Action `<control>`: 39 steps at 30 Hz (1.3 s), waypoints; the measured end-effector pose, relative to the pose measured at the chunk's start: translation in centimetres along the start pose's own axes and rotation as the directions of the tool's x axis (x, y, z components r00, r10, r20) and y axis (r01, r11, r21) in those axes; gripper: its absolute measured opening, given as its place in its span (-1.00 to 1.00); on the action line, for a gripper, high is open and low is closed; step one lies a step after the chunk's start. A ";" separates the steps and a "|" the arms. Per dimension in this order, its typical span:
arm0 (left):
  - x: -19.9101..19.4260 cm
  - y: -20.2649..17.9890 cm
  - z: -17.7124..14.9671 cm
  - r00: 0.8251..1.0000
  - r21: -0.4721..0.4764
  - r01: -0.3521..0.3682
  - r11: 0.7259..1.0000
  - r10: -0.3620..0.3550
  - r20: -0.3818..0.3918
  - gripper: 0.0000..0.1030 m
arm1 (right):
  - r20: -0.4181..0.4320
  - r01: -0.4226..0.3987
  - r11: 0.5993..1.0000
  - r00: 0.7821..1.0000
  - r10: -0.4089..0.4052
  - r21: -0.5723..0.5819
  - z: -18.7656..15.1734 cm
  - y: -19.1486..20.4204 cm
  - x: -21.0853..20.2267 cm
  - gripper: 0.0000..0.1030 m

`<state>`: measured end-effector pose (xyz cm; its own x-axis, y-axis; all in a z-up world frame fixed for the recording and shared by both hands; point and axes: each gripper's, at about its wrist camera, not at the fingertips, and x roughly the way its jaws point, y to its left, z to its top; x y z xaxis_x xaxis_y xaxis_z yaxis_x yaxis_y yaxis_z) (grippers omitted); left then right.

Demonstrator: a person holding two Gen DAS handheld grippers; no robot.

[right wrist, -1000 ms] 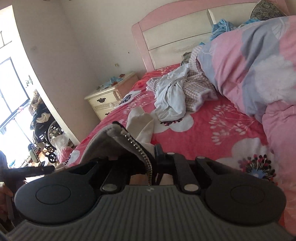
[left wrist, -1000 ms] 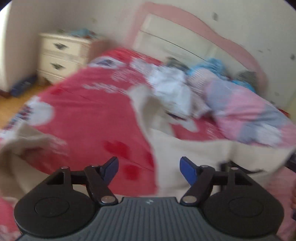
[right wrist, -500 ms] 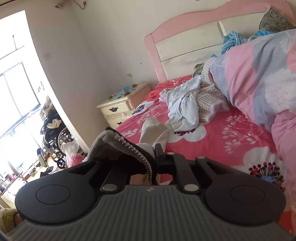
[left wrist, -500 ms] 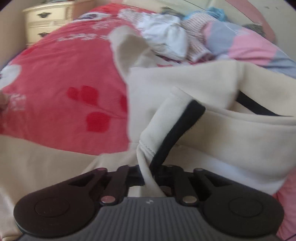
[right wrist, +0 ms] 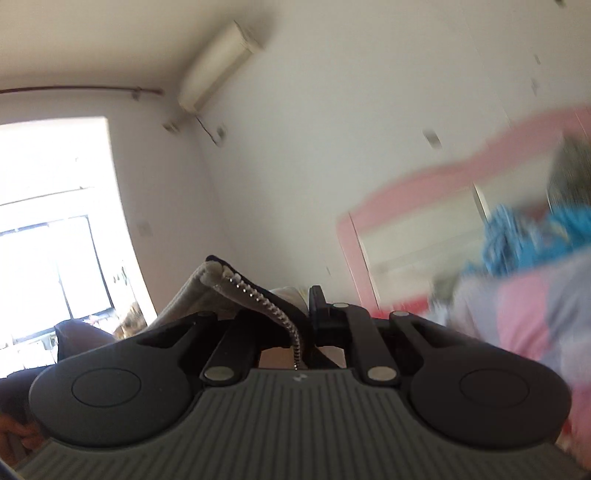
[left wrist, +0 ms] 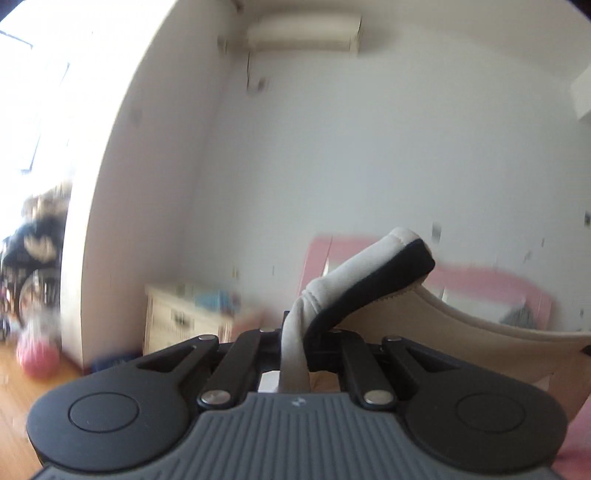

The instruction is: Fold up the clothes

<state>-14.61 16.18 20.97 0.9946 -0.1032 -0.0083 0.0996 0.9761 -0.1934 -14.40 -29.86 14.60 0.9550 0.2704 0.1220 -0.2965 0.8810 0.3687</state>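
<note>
A cream jacket [left wrist: 424, 325] with black trim hangs lifted between both grippers. My left gripper [left wrist: 295, 332] is shut on a cream-and-black edge of it, which sticks up and forward out of the jaws; the cloth sags away to the right. My right gripper [right wrist: 295, 332] is shut on the jacket's zipper edge [right wrist: 255, 295], with the metal teeth running down into the jaws. Both grippers point about level at the wall, high above the bed. The fingertips are hidden by the cloth.
A pink headboard [left wrist: 480, 280] and a white nightstand [left wrist: 184, 317] stand below the wall. In the right wrist view a pink-and-grey quilt [right wrist: 524, 317] and blue clothes [right wrist: 532, 236] lie at the right, and a bright window [right wrist: 51, 221] at the left. A wall air conditioner [left wrist: 303, 33] hangs high.
My left gripper went down onto the jacket, shut on its black-trimmed edge, then rose with it. Both views swung from the bed up to the wall as both grippers lifted the jacket.
</note>
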 end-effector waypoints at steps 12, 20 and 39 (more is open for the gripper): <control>-11.3 -5.1 12.4 0.930 0.074 0.072 0.995 -0.094 0.356 -0.89 | 0.334 0.013 0.986 0.942 0.043 -0.165 14.7 11.4 -12.2 -0.88; -9.5 -7.0 10.7 0.959 0.073 0.123 0.990 -0.138 0.249 -0.89 | 0.344 0.081 0.980 0.939 -0.014 -0.181 14.7 11.2 -17.6 -0.88; 24.2 -11.2 -13.8 0.958 0.160 0.029 0.987 0.018 -0.286 -0.88 | -0.093 0.408 0.912 0.907 -0.411 -0.051 -3.3 -10.4 8.6 -0.88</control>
<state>7.96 0.10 9.41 0.9468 -0.1363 -0.2916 0.1320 0.9907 -0.0343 -3.09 -35.38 8.76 0.9887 -0.0806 -0.1263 0.1193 0.9334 0.3385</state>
